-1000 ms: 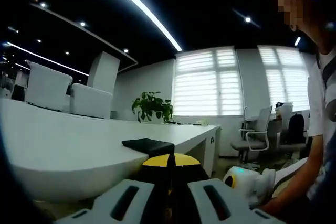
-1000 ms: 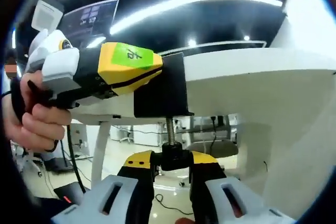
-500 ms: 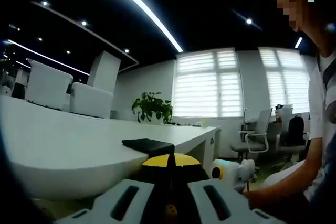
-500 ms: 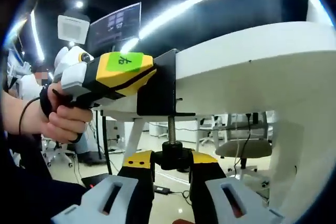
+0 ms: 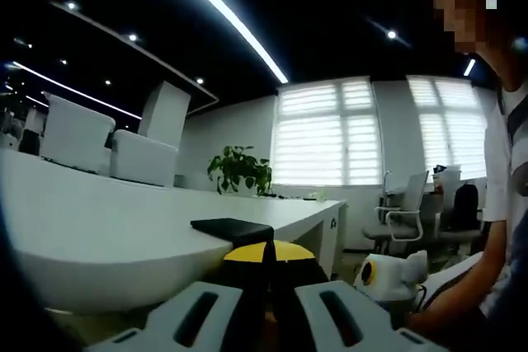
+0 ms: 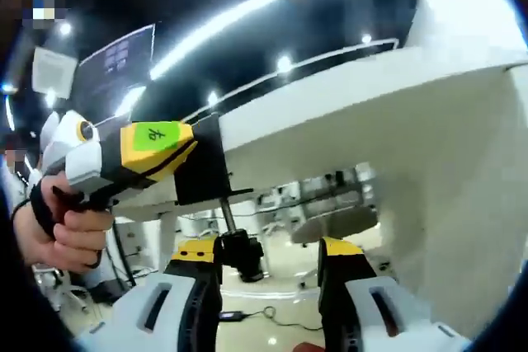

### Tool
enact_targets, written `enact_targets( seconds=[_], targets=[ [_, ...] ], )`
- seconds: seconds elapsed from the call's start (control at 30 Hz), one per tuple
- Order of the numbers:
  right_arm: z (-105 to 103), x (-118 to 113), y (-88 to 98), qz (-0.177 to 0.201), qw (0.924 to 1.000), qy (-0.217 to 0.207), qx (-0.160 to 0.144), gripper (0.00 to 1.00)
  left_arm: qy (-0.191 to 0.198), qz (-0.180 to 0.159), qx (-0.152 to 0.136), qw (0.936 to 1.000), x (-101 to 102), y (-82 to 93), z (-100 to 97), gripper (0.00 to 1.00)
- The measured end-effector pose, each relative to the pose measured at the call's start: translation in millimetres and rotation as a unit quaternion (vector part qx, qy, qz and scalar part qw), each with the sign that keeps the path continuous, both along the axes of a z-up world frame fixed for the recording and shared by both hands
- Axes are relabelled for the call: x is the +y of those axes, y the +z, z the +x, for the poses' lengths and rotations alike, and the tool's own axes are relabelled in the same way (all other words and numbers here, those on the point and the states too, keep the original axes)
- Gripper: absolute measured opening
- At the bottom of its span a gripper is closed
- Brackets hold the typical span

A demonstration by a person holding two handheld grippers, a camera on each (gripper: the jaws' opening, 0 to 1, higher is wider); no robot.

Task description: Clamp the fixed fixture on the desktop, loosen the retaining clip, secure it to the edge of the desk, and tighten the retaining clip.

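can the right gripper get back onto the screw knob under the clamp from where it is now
Probably yes. The right gripper is open just below the desk edge, and the black knob sits beside its left jaw with nothing between them. The left gripper, holding the clamp from the side, leaves the underside free.

Dim room, blown-out ceiling strip (image 5: 223, 14) and backlit blinds (image 5: 326, 129). Right gripper view motion-blurred, glare upper right; fisheye bending at edges.

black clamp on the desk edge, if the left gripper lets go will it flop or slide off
Probably neither. The black clamp looks like a rigid block wrapped over the desk edge, so it should stay stiff. Its screw rises under the desktop, likely pinning it, though tightness cannot be judged. The left gripper is clamped on it.
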State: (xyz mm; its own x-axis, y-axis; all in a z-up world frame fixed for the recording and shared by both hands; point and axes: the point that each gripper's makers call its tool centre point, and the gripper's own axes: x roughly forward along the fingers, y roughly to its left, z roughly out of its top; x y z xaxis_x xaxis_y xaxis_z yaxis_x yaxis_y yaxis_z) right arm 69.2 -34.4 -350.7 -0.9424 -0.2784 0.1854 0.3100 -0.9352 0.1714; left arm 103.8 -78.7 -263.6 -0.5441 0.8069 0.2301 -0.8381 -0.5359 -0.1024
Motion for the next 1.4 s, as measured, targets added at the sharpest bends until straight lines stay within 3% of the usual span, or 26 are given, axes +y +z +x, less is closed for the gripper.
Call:
enact_targets(
  seconds=[0.1,0.23,0.27,0.37,0.47,0.67,0.73,0.87,0.93,1.1,1.4],
  targets=[
    [9.3,1.0,1.8,0.0,0.9999,-0.009,0.005,0.39,0.003,0.007,-0.002,1.0,-0.4,-0.5,-0.3,0.02],
    [20.1,-11.7,-9.1,0.064,0.9979,-0.006,0.004,0.4,-0.001,0.011,-0.005,0.9999,2.9,-0.9,-0.6,0.02],
    [19.3,-15.4,-9.9,0.062,0.9981,-0.003,0.003,0.4,-0.002,0.008,-0.004,1.0,4.7,-0.9,-0.5,0.02],
    [18.9,-18.2,-1.9,0.066,0.9977,-0.004,0.018,0.43,0.0,0.001,-0.003,1.0,7.9,-0.5,-0.7,0.02],
    [16.4,-21.2,7.0,0.094,0.9947,-0.014,0.039,0.42,0.001,-0.001,-0.007,1.0,8.1,-0.9,-1.1,0.02],
    [4.6,-38.0,4.2,0.098,0.9948,-0.01,0.025,0.42,0.001,-0.008,-0.007,0.9999,9.2,0.1,-0.9,0.02],
    [7.4,-49.6,7.8,0.069,0.997,0.013,0.033,0.42,0.002,-0.008,-0.007,0.9999,9.8,0.7,-0.6,0.02],
    [5.1,-56.2,7.6,0.092,0.9951,-0.002,0.038,0.45,0.001,-0.006,-0.006,1.0,10.8,1.5,-0.8,0.02],
    [1.1,-53.0,6.9,0.101,0.9942,-0.013,0.037,0.43,0.0,-0.005,-0.007,1.0,11.4,1.7,-1.0,0.02],
    [-5.6,-39.8,5.1,0.121,0.9915,-0.037,0.029,0.25,0.0,-0.007,-0.006,1.0,12.4,1.9,-0.4,0.02],
    [-5.6,-42.2,4.4,0.118,0.9919,0.034,0.032,0.24,0.0,-0.003,-0.006,1.0,12.4,1.9,-0.6,0.02]
  ],
)
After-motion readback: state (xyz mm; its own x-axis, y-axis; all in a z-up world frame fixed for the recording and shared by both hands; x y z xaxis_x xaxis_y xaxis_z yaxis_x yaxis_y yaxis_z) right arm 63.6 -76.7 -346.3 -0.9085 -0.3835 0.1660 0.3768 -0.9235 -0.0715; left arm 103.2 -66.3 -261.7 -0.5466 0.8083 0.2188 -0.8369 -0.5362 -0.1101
